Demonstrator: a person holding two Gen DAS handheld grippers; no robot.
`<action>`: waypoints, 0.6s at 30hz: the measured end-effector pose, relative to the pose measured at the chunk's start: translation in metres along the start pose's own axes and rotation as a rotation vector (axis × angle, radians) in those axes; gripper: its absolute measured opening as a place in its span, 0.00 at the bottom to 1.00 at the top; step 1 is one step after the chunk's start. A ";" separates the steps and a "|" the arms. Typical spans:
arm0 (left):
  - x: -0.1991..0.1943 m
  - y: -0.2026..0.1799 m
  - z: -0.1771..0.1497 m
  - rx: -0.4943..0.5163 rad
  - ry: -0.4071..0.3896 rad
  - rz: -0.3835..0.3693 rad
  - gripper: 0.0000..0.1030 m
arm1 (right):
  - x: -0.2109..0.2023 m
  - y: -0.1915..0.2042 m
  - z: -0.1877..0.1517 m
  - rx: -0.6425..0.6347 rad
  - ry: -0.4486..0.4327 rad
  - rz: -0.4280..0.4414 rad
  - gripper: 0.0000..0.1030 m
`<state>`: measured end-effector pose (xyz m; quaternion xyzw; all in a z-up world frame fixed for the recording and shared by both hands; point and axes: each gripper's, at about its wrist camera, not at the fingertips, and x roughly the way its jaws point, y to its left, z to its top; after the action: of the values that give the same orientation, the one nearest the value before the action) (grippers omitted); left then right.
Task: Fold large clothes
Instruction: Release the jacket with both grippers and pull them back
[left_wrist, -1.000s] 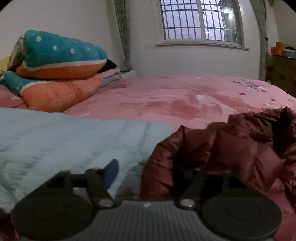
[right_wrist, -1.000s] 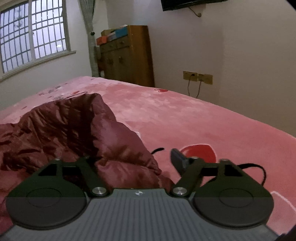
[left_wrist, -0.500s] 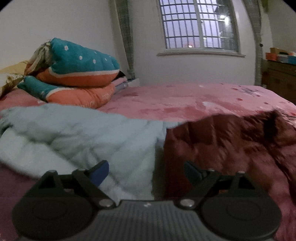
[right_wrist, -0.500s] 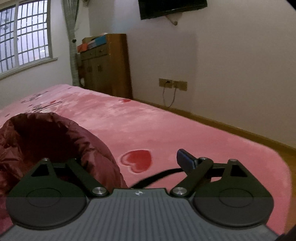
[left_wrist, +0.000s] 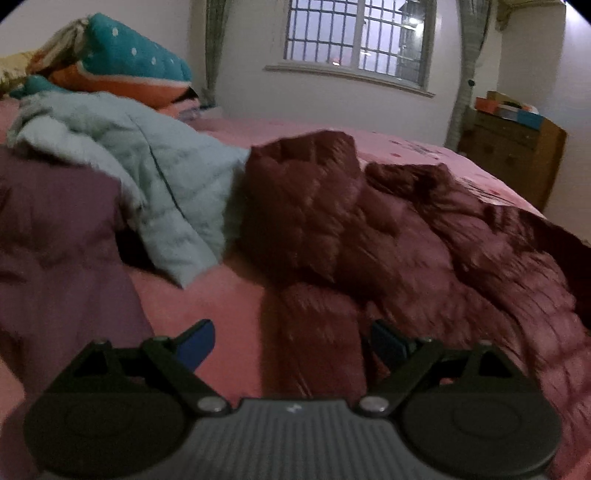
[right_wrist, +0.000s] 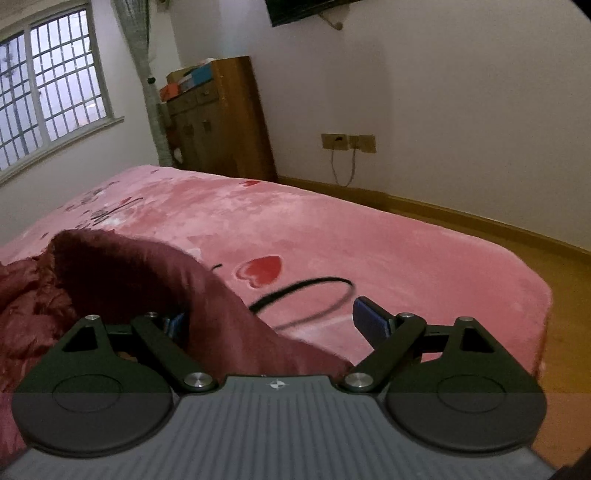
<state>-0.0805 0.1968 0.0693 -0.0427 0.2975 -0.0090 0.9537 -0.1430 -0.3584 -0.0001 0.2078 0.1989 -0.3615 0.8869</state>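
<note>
The left gripper (left_wrist: 291, 341) has its jaws wide, pressing on nothing, a fold of the maroon puffer jacket (left_wrist: 388, 236) lying loosely between them on the bed (left_wrist: 221, 314). The right gripper (right_wrist: 280, 321) also stands wide, jacket cloth bulging between its jaws without being clamped. The jacket looks light, soft and slippery, so a hem or sleeve edge probably gives the surest hold.

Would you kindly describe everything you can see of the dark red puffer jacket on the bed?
The dark red puffer jacket is quilted and shiny, seemingly a padded synthetic shell. It lies crumpled and unfolded on the pink bedspread, with raised folds and one strip, perhaps a sleeve, reaching toward the left tool, whose jaws are wide open around it without pressing. Its left edge meets the light blue jacket. In the right wrist view a fold rises between the right tool's open jaws.
</note>
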 end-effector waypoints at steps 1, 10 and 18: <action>-0.003 -0.001 -0.004 0.003 0.006 -0.011 0.88 | -0.008 -0.013 -0.003 0.021 -0.006 -0.020 1.00; -0.029 -0.006 -0.032 -0.027 0.028 -0.084 0.88 | -0.038 -0.063 -0.023 0.269 0.061 0.071 1.00; -0.030 -0.002 -0.049 -0.057 0.032 -0.149 0.88 | -0.030 0.016 -0.047 0.046 0.210 0.441 1.00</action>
<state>-0.1334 0.1926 0.0464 -0.0916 0.3090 -0.0720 0.9439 -0.1603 -0.3068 -0.0205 0.3029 0.2313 -0.1402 0.9138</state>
